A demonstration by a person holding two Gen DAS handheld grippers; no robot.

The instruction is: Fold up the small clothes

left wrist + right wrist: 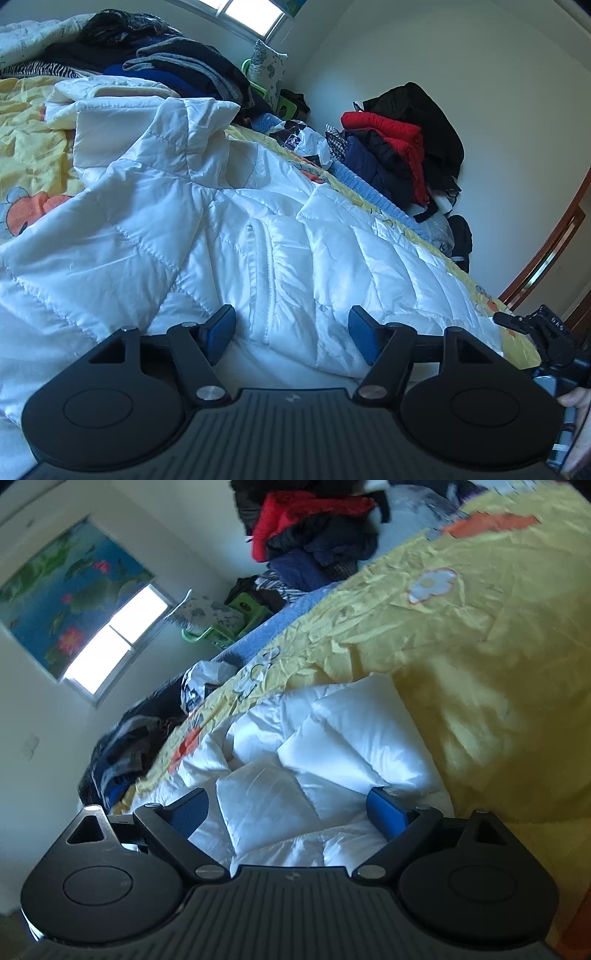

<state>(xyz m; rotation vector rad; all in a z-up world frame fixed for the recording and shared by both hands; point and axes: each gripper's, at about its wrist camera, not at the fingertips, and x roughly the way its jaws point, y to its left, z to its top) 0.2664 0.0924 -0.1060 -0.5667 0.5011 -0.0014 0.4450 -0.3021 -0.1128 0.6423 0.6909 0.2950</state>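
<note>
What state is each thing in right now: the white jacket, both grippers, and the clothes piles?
White jacket: spread crumpled on the yellow bedspread, not folded flat.
Left gripper: open, fingers over the jacket, gripping nothing.
Right gripper: open wide, jacket fabric between the fingers, not pinched.
Dark clothes pile: heaped, unfolded.
Red and black coats: heaped against the wall.

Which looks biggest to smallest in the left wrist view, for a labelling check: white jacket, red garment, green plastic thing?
1. White jacket, though nearness to the camera inflates it.
2. Red garment.
3. Green plastic thing, mostly hidden.
</note>
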